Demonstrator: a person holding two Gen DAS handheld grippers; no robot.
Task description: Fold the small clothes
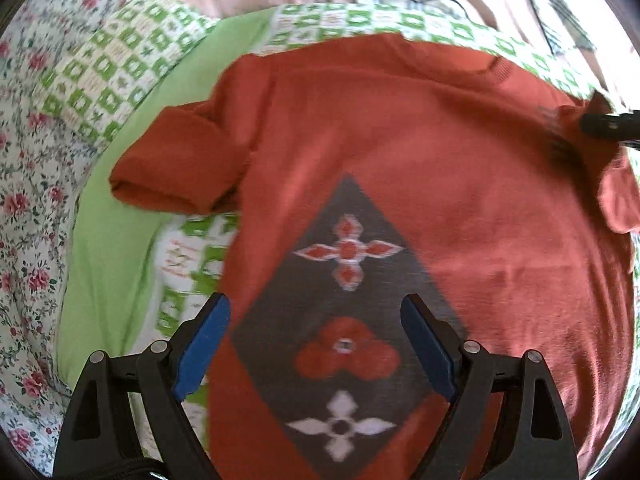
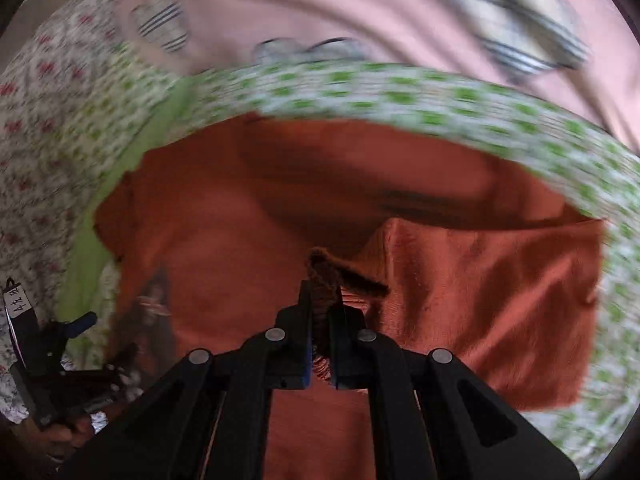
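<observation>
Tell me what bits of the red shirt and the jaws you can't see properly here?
- Left wrist view: red shirt hem cut off by the bottom edge, behind the open left gripper.
- Left wrist view: right gripper cut off at the right edge.
- Right wrist view: motion blur smears the diamond print.

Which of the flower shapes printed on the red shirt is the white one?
The bottom flower in the grey diamond on the red shirt. It is white with a dark centre; the two above it are red.

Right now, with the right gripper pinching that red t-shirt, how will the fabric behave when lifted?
Probably floppy: the red t-shirt bunches between the right gripper fingers and sags in folds. Likely light; one pinch raises it. The sleeve will likely trail.
</observation>
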